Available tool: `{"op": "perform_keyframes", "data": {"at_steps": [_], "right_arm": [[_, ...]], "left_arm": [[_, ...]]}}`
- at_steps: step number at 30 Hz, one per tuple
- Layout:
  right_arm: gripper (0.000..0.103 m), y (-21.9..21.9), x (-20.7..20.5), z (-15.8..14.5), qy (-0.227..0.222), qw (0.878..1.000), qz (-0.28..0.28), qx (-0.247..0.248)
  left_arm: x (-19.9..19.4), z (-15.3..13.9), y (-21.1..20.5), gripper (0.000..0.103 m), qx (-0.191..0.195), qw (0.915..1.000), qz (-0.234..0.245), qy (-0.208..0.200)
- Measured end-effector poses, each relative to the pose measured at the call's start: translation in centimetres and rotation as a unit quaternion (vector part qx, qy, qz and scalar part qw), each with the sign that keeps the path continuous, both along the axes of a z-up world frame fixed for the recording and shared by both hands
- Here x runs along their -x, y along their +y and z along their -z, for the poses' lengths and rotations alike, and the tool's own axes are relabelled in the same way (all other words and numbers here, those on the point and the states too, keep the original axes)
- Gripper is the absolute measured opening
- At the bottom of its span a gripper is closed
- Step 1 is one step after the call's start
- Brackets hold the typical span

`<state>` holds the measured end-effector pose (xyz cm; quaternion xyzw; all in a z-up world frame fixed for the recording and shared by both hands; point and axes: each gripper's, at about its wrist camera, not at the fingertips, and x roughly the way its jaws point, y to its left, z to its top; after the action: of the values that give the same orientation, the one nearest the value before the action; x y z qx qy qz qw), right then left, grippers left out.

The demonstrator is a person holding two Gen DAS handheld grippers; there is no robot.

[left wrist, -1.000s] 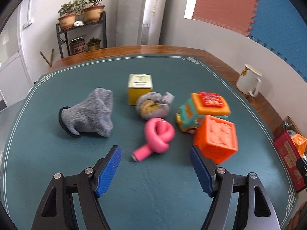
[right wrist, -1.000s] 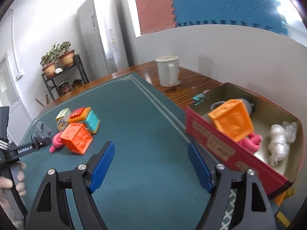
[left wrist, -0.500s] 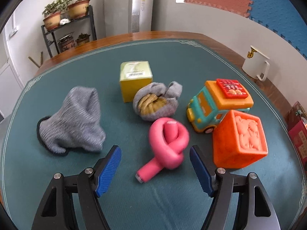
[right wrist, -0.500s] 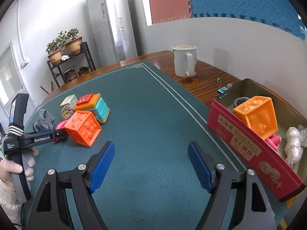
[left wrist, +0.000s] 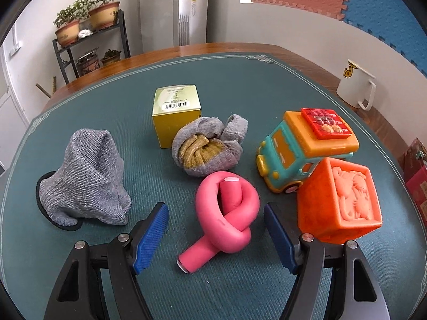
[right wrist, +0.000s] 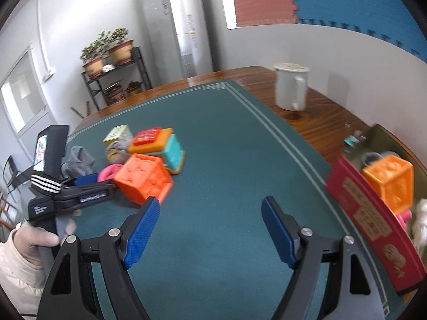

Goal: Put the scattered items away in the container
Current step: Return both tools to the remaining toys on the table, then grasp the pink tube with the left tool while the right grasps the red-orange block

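My left gripper (left wrist: 216, 236) is open, its jaws on either side of a knotted pink foam tube (left wrist: 225, 216) on the green mat. Around the tube lie a grey knit hat (left wrist: 85, 184), a yellow-green box (left wrist: 176, 114), a balled grey and mustard sock (left wrist: 208, 145), a toy truck (left wrist: 307, 146) and an orange cube (left wrist: 339, 202). My right gripper (right wrist: 210, 230) is open and empty above the bare mat. The red container (right wrist: 373, 224) at the right holds an orange cube (right wrist: 389, 181) and other items.
A white mug (right wrist: 291, 86) stands on the wooden table (right wrist: 315, 117) beyond the mat's edge; it also shows in the left wrist view (left wrist: 356, 88). The left gripper's handle and the hand holding it (right wrist: 50, 194) show in the right wrist view. A plant shelf (left wrist: 90, 45) stands behind the table.
My left gripper has moved forward and down, so the pink tube now lies between its jaws. My right gripper has swung left, away from the red container.
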<state>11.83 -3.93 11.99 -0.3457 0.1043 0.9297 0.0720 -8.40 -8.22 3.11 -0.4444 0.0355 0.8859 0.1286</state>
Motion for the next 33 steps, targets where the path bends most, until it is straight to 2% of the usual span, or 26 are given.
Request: {"op": "perform_keyframes", "data": {"at_steps": [5,7,8,9,11,16,24,33], "right_arm": [[0.082,-1.7,1.6,0.5,-0.014,1.000,-0.021,0.003],[0.082,-1.9,1.9,1.0,-0.018,1.000,-0.019,0.006],[0.082,-1.9,2.0,1.2,-0.020,1.000,-0.017,0.008],[0.082,-1.9,2.1,1.3,-0.024,1.000,-0.015,0.011],[0.082,-1.9,2.3,1.5,-0.027,0.999,-0.013,0.014],[0.082,-2.8,3.2,1.5,-0.035,0.999,-0.023,-0.006],[0.082,-6.4,7.2,2.1,-0.058,0.996,-0.063,-0.040],[0.082,-8.7,11.0,4.0,-0.087,0.995,-0.043,-0.037]], "left_arm": [[0.0,0.2,-0.7,0.074,-0.015,0.9999,-0.002,-0.001],[-0.1,0.2,-1.0,0.065,-0.011,0.9999,-0.007,0.001],[-0.1,0.1,-1.2,0.053,-0.012,0.9999,-0.010,0.000],[0.0,0.0,-1.4,0.047,-0.017,0.9998,-0.013,-0.004],[0.1,-0.2,-2.0,0.047,-0.034,0.9991,-0.022,-0.013],[-0.3,-1.1,-2.7,0.047,-0.042,0.9985,-0.034,-0.007],[-1.4,-4.5,-3.7,0.047,-0.050,0.9971,-0.047,0.034],[-1.3,-6.0,-4.9,0.047,-0.058,0.9959,-0.054,0.044]]}}
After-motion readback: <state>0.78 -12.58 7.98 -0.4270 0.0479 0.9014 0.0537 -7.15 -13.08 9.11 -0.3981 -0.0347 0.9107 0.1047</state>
